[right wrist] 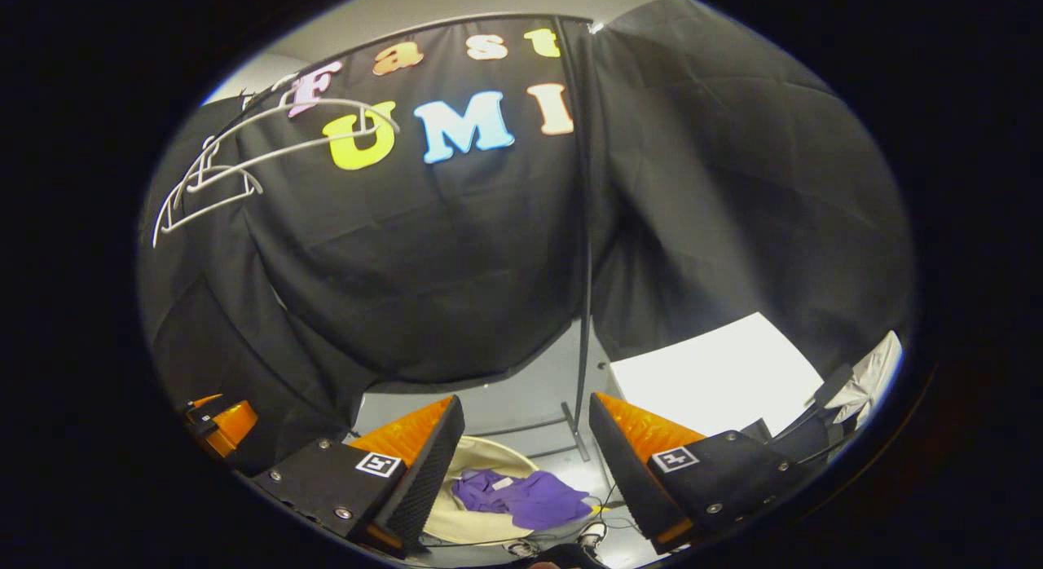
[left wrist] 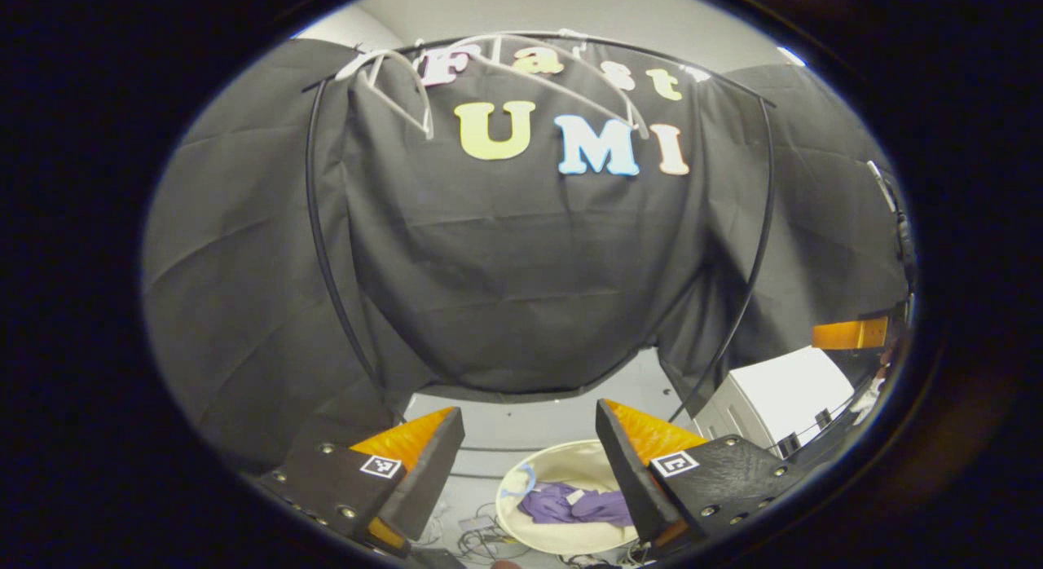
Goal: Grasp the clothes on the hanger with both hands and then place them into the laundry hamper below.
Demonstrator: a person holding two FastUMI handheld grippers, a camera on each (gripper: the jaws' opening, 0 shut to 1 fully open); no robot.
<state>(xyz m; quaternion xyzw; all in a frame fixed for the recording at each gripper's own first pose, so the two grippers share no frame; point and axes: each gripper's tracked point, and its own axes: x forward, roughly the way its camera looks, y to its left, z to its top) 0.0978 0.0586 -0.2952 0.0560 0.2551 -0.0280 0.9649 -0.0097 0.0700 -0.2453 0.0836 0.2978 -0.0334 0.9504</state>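
A purple garment (left wrist: pixel 575 505) lies crumpled inside the round cream laundry hamper (left wrist: pixel 538 539) on the floor; in the right gripper view the same garment (right wrist: pixel 525 496) rests in the hamper (right wrist: pixel 473 459). Bare white hangers (left wrist: pixel 407 88) hang on the black rack's top rail, also seen as hangers (right wrist: pixel 244 161) at the upper left. My left gripper (left wrist: pixel 530 459) is open above the hamper with nothing between its fingers. My right gripper (right wrist: pixel 528 451) is open too, also above the hamper and holding nothing.
The black clothes rack (left wrist: pixel 326 259) arches around the wall cloth; its right post (right wrist: pixel 585 251) stands behind the hamper. A white box (left wrist: pixel 782 394) sits at the right, seen as a white box (right wrist: pixel 717 373) too. Cables (left wrist: pixel 481 540) lie on the grey floor near the hamper.
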